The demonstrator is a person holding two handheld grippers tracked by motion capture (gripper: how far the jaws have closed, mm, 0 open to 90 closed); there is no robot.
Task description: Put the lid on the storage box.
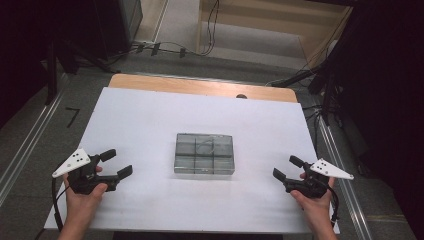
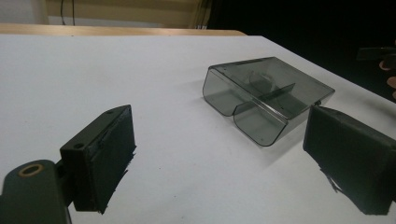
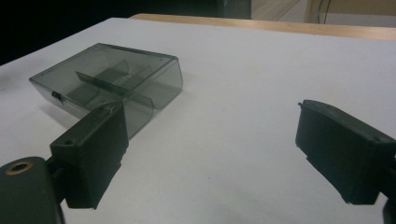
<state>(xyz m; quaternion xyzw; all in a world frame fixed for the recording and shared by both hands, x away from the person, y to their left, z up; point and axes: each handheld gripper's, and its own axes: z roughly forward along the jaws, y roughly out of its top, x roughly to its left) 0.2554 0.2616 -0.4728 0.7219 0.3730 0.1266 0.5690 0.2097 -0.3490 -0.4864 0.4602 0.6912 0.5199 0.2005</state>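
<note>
One clear compartment box [image 1: 204,153] with seemingly six compartments, one white board [image 1: 135,125], two grippers: left gripper [image 1: 119,163], right gripper [image 1: 285,167].

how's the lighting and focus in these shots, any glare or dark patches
High view: the white table sheet is evenly lit and the surroundings fall dark. Left gripper view: the smoky clear plastic divided box is fairly sharp, casting a soft shadow, while the near jaws are slightly soft. Right gripper view: dimmer, a black upper-left corner, no glare.
</note>
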